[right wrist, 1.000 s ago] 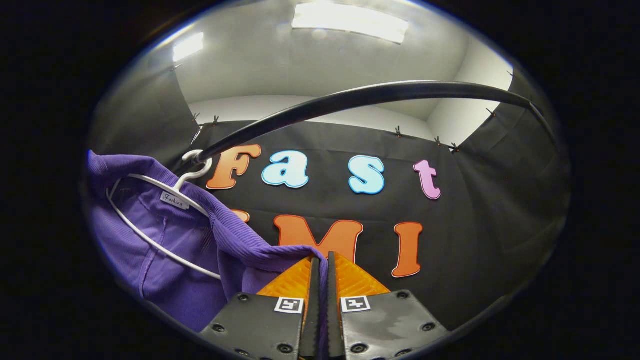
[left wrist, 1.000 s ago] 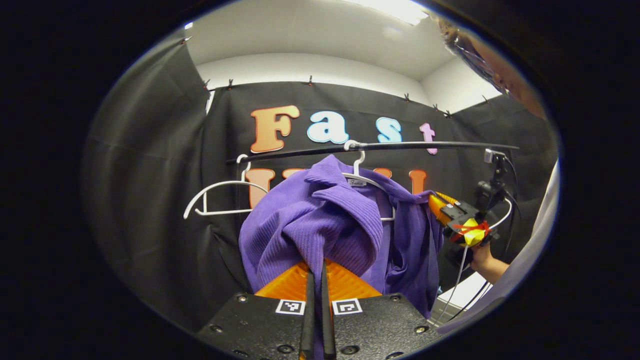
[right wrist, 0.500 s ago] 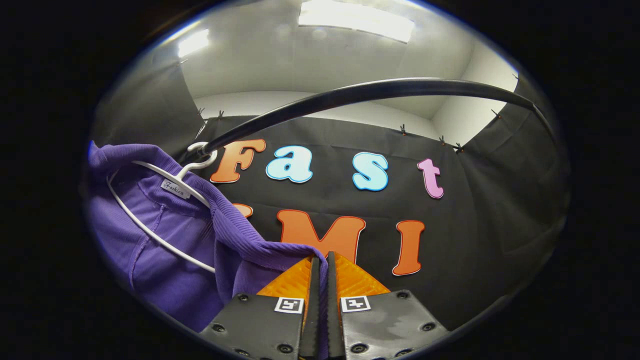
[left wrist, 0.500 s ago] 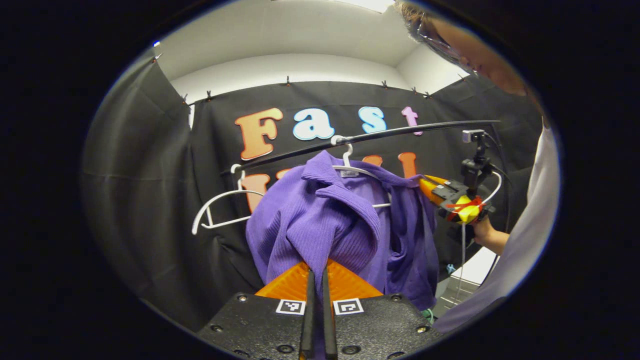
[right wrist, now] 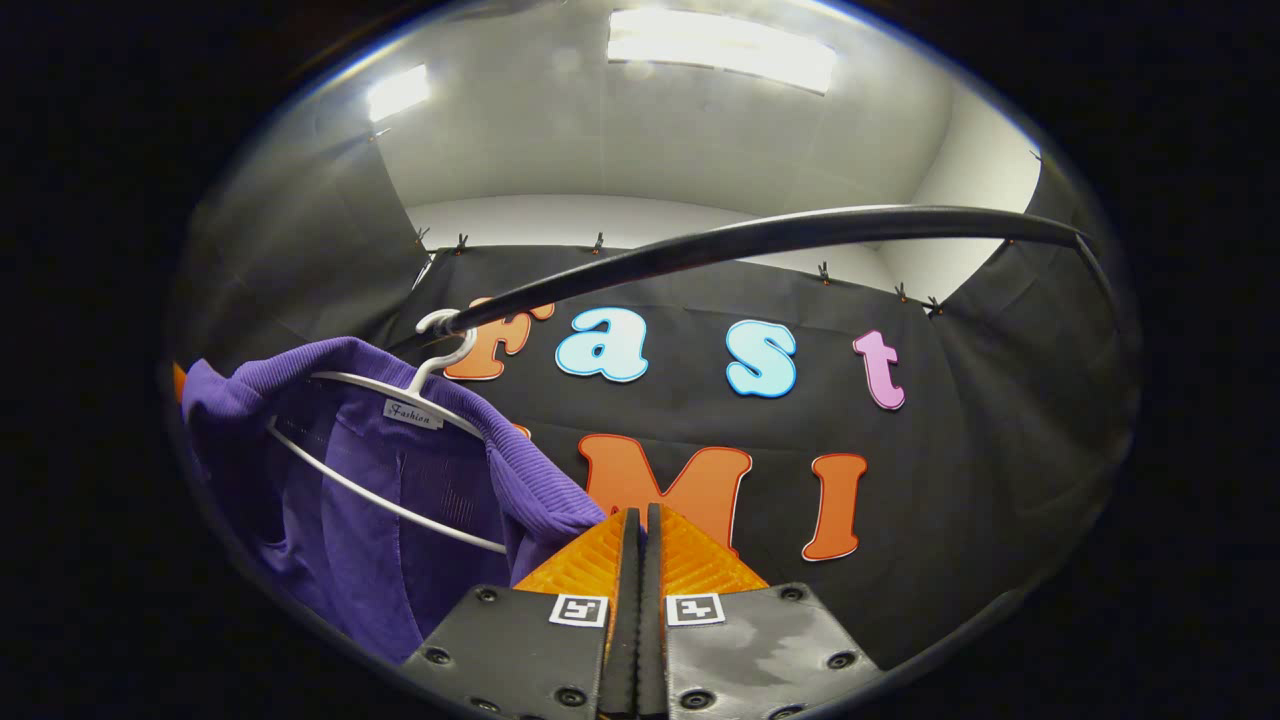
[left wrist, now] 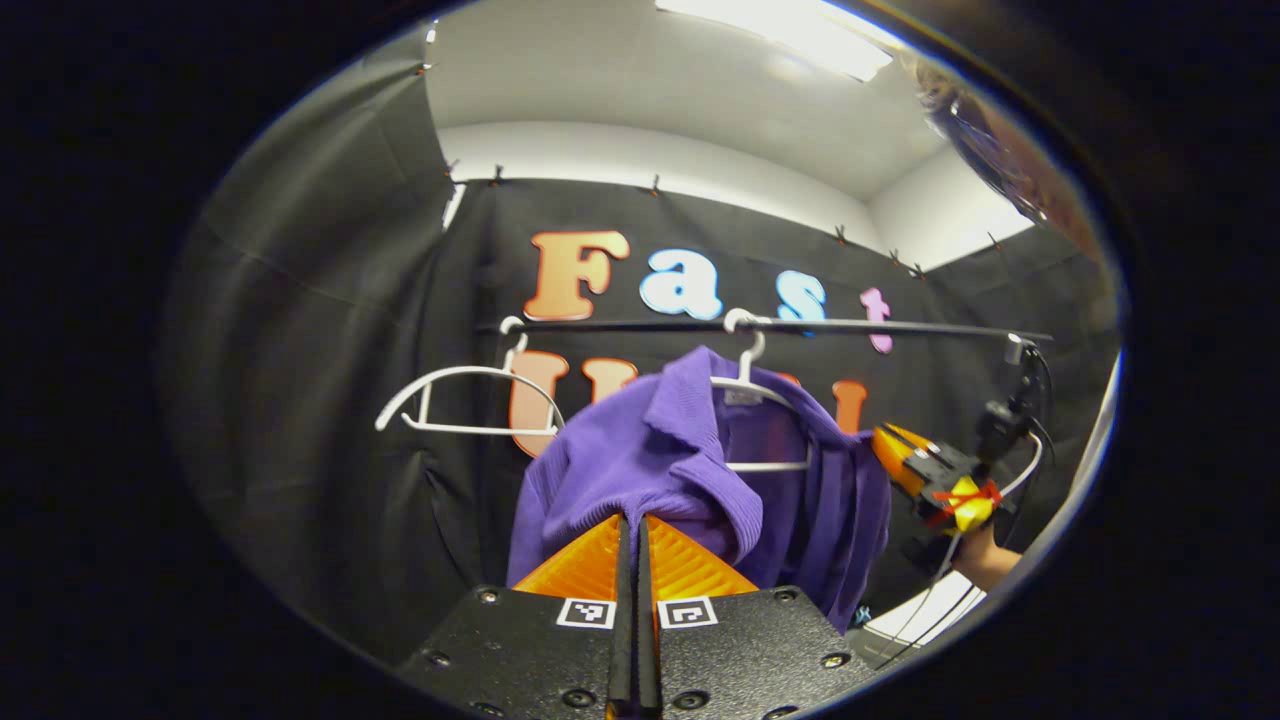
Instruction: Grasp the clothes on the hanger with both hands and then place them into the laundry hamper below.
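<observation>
Under the black rail, a purple garment was seen draped on a white hanger, beside an empty hanger. Its fabric was pinched at one edge by the left gripper; the right gripper appeared clamped on the other edge, though this was partly hidden.

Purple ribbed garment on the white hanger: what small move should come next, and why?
Probably lift both tools up and toward the person to slip the purple ribbed garment off the white wire hanger. The left tool and right tool each pinch its fabric, yet the collar drapes over the hanger, hooked on the black rail.
</observation>
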Available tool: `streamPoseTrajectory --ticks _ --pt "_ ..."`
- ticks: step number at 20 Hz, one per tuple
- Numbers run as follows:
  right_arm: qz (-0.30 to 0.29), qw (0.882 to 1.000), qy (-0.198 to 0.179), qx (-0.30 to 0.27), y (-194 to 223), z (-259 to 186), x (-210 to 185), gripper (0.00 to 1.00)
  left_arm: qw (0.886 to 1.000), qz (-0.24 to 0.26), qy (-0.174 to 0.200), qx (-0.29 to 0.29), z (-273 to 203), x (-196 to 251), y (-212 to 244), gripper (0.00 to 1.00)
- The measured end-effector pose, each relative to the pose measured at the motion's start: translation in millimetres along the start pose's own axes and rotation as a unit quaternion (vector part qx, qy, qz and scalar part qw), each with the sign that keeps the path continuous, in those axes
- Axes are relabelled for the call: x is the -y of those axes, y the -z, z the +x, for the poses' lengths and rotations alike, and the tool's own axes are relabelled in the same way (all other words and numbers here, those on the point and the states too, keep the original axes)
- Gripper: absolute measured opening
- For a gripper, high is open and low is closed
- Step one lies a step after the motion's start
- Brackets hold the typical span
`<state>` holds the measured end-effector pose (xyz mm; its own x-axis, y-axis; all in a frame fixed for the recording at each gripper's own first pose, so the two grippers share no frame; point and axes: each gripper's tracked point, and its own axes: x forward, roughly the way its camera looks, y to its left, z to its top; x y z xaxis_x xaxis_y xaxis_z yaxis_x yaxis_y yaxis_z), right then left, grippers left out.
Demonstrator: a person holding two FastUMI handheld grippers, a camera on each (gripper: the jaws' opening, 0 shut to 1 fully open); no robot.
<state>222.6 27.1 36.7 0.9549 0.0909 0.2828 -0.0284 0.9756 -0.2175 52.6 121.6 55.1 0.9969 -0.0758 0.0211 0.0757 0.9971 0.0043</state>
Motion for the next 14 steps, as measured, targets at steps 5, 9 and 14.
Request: streamPoseTrajectory --ticks 5,9,14 --pt "-0.043 0.994 0.072 0.071 -38.9 15.0 42.5 0.08 0.993 0.077 -0.064 0.065 26.2 -23.3 -51.6 0.02" --pt "0.028 0.998 -0.047 0.020 -21.9 0.2 -2.9 0.09 0.986 0.127 -0.080 0.073 48.5 -21.0 -66.1 0.02" --pt "0.102 0.975 -0.157 -0.119 60.0 -42.2 -102.9 0.74 0.990 0.113 -0.060 0.058 57.1 -1.6 -53.9 0.03"
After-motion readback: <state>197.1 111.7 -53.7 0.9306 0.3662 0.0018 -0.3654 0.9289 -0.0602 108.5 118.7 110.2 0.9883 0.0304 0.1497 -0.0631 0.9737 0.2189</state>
